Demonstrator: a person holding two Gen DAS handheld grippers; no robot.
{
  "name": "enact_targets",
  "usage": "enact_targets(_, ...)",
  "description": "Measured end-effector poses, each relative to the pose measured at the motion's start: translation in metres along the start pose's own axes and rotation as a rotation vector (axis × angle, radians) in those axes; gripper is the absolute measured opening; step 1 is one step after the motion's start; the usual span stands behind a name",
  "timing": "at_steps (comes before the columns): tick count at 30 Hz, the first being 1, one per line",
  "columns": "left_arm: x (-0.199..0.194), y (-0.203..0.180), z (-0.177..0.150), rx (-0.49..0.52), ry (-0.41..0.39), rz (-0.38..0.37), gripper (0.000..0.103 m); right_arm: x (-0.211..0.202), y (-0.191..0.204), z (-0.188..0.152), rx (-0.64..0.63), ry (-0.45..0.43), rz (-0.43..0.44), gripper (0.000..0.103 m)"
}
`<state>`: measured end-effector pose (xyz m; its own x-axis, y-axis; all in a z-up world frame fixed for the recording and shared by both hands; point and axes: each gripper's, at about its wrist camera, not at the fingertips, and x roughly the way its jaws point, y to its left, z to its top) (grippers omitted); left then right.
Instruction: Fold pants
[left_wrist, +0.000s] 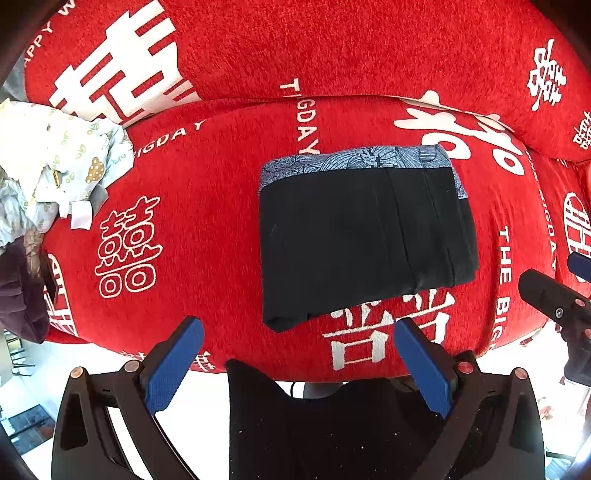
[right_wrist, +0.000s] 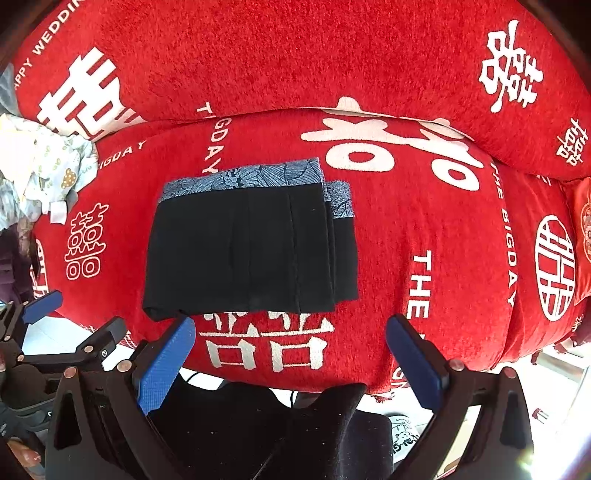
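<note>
The black pants (left_wrist: 362, 236) lie folded into a compact rectangle on the red sofa seat (left_wrist: 207, 206), with a blue-grey patterned waistband along the far edge. They also show in the right wrist view (right_wrist: 243, 251). My left gripper (left_wrist: 299, 332) is open and empty, just short of the pants' near edge. My right gripper (right_wrist: 291, 332) is open and empty, near the pants' front edge and a bit to their right. The right gripper also shows at the right edge of the left wrist view (left_wrist: 554, 295). The left gripper shows at the left of the right wrist view (right_wrist: 74, 317).
A pile of light patterned clothes (left_wrist: 55, 162) lies on the sofa's left end, with dark cloth (left_wrist: 18, 288) below it. The red backrest (left_wrist: 332, 48) runs behind the seat. A red cushion (right_wrist: 583, 236) sits at the far right. The floor (right_wrist: 554, 369) lies below the seat's front edge.
</note>
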<state>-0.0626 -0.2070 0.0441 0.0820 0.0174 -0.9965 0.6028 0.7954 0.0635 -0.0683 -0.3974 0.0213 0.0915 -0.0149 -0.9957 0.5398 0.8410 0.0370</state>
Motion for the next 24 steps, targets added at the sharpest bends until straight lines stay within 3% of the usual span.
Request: enact_targets(24, 0.0017, 0.0032, 0.0004, 0.012, 0.013, -0.002, 0.103, 0.0006, 0.0059, 0.0014, -0.006, 0.004, -0.001, 0.103)
